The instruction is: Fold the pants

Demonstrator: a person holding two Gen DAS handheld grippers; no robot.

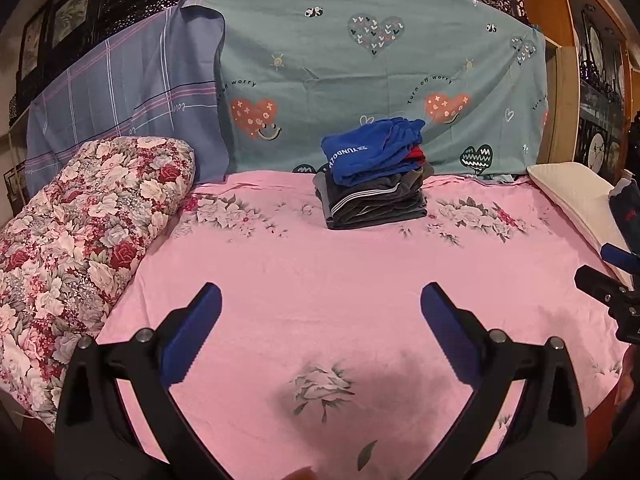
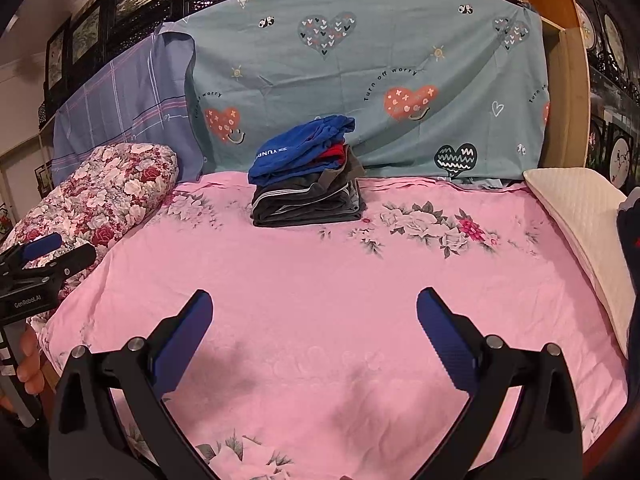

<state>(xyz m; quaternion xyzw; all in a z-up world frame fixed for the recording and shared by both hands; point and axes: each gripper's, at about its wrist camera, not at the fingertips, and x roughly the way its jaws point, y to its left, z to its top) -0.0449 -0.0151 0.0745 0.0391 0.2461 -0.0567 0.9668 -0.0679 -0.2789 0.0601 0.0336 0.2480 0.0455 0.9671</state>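
Note:
A stack of folded pants point(image 1: 374, 196) point(image 2: 306, 200) sits at the back of the pink floral bed sheet point(image 1: 320, 272) point(image 2: 320, 264), with a blue pair point(image 1: 368, 150) point(image 2: 296, 150) on top. My left gripper point(image 1: 320, 300) is open and empty above the near part of the bed. My right gripper point(image 2: 314, 308) is open and empty too, beside it. The right gripper's tip shows in the left wrist view point(image 1: 612, 276). The left gripper's tip shows in the right wrist view point(image 2: 48, 256). A dark garment point(image 1: 626, 208) point(image 2: 630, 240) lies at the far right edge, mostly out of view.
A rolled floral quilt point(image 1: 80, 240) point(image 2: 100, 196) lies along the left side. A cream pillow point(image 1: 576, 196) point(image 2: 584, 220) lies at the right. A teal patterned sheet point(image 1: 380, 72) and a blue plaid sheet point(image 1: 120, 104) hang over the headboard behind.

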